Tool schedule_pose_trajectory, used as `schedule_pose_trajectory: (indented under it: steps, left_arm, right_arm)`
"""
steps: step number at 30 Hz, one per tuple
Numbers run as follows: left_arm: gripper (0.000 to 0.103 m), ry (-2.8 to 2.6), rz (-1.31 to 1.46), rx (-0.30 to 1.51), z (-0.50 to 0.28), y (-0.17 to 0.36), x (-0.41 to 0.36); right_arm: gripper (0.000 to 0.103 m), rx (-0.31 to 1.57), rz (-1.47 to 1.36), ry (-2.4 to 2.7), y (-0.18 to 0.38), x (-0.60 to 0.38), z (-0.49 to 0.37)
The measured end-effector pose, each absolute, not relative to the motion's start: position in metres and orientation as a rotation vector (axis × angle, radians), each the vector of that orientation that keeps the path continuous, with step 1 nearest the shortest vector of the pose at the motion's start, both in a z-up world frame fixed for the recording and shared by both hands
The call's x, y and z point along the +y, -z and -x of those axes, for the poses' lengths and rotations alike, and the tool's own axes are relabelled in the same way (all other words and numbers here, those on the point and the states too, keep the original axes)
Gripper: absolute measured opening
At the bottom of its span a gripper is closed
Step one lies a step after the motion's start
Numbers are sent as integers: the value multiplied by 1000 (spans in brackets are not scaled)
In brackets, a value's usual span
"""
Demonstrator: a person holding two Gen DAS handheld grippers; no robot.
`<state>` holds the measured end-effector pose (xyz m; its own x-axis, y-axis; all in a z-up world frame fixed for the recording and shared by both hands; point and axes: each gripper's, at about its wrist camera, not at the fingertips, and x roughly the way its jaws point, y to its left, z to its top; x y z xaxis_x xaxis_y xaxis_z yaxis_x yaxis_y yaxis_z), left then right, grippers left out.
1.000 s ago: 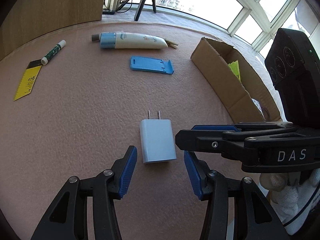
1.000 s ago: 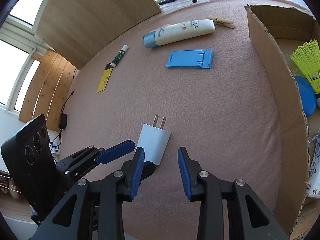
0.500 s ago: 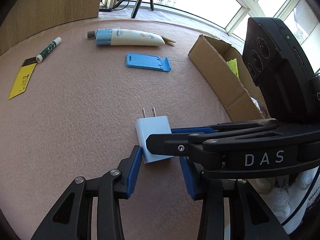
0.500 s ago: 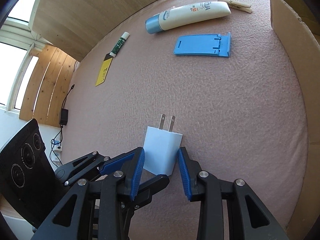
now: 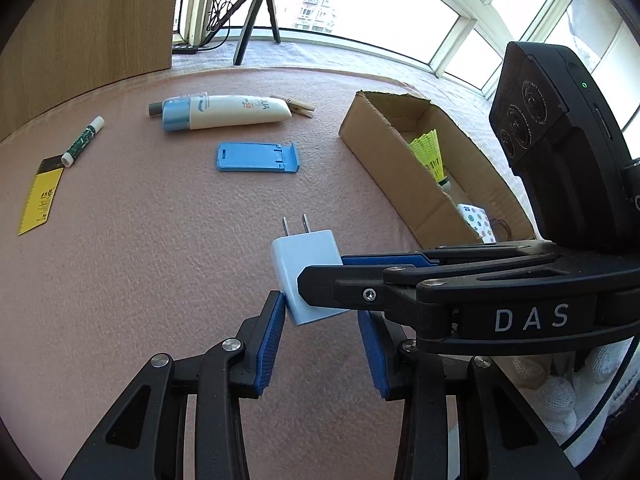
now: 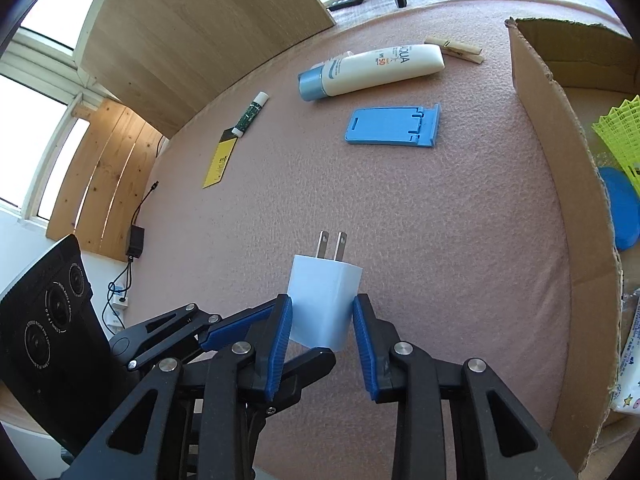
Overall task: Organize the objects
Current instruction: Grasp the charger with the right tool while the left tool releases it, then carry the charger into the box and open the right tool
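Observation:
A white plug adapter [image 6: 325, 305] with two prongs is clamped between the blue pads of my right gripper [image 6: 322, 322], raised a little off the pink mat. In the left wrist view the adapter [image 5: 306, 270] is tilted, with the right gripper's finger across it. My left gripper [image 5: 322, 338] is open and empty just below and behind the adapter; its left pad [image 5: 272, 340] is near the adapter's corner. The cardboard box [image 6: 560, 184] stands to the right.
On the mat lie a blue phone stand [image 6: 394, 126], a sunscreen tube [image 6: 372, 70], a wooden clothespin [image 6: 456, 50], a small green-and-white tube [image 6: 250, 114] and a yellow card [image 6: 220, 158]. The box holds a yellow shuttlecock [image 5: 430, 154], a blue disc [image 6: 622, 208] and packets.
My right gripper moved in over the adapter, shut on it and lifted it, tilting it. The left gripper stayed open behind it.

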<state>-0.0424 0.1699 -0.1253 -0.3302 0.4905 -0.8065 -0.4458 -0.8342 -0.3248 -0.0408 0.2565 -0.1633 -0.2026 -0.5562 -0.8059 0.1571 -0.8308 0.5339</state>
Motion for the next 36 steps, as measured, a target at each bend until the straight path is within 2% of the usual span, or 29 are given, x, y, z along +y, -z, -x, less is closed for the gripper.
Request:
schedule_pose_trajectory:
  steps: [14, 24, 33, 34, 36]
  left_arm:
    - [41, -2053, 1181, 73, 40, 87, 271]
    - [41, -1977, 1178, 149, 47, 96, 330]
    - [41, -1959, 1185, 173, 51, 103, 347]
    - [42, -1960, 1189, 172, 52, 103, 348]
    - [51, -1958, 1195, 160, 54, 104, 348]
  right_arm:
    - [29, -534, -1493, 2308, 113, 348, 15]
    - [29, -613, -1507, 2397, 119, 399, 9]
    - [29, -640, -1529, 2419, 126, 416, 10]
    - [29, -641, -1531, 2420, 126, 416, 11]
    - [29, -645, -1532, 2414, 127, 416, 12]
